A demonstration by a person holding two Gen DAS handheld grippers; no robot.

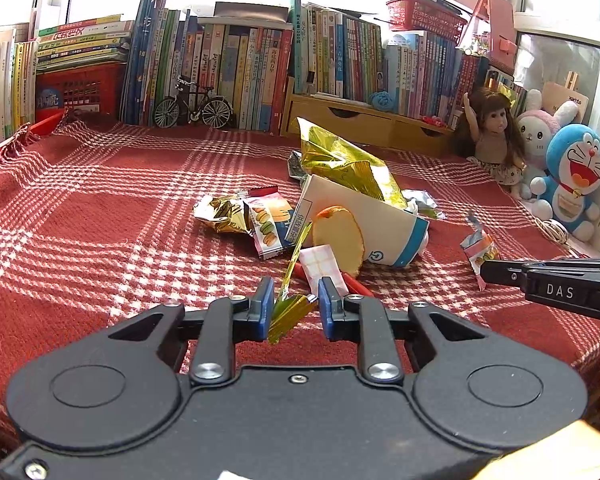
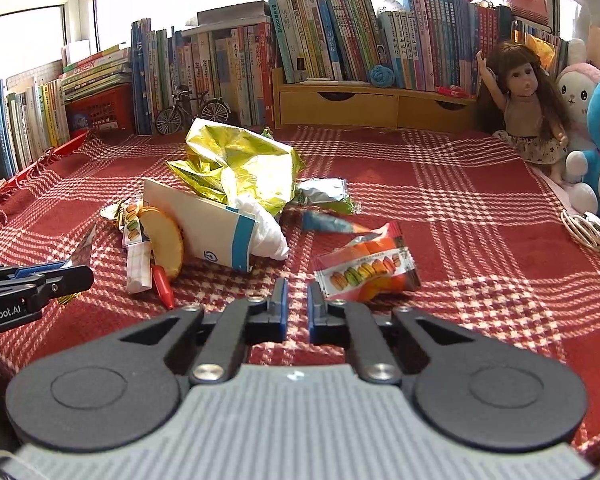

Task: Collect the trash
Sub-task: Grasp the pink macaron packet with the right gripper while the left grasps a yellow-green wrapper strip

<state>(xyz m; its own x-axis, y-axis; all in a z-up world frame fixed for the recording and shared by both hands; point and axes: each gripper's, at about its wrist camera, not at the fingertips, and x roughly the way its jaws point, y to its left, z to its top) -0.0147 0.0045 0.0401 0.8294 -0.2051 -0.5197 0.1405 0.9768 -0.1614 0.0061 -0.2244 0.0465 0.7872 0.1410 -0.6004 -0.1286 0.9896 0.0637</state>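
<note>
Trash lies heaped on the red checked cloth (image 1: 100,216): a tipped white paper cup (image 1: 364,216) (image 2: 204,224), a crumpled gold bag (image 1: 340,164) (image 2: 236,160), a yellow slice (image 1: 338,236), a red stick (image 2: 162,284) and macaron packets (image 1: 266,224). My left gripper (image 1: 296,304) is shut on a gold foil wrapper (image 1: 288,308), held just above the cloth in front of the heap. My right gripper (image 2: 298,300) (image 1: 485,272) is shut with nothing showing between its pads. An orange macaron packet (image 2: 364,272) (image 1: 478,250) sits at its right fingertip.
Rows of books (image 1: 228,64), a model bicycle (image 1: 192,106) and a wooden drawer shelf (image 2: 376,108) line the back. A doll (image 2: 528,100) and plush toys (image 1: 572,176) stand at the right, with a white cable (image 2: 584,228) on the cloth edge. A red basket (image 1: 80,88) sits back left.
</note>
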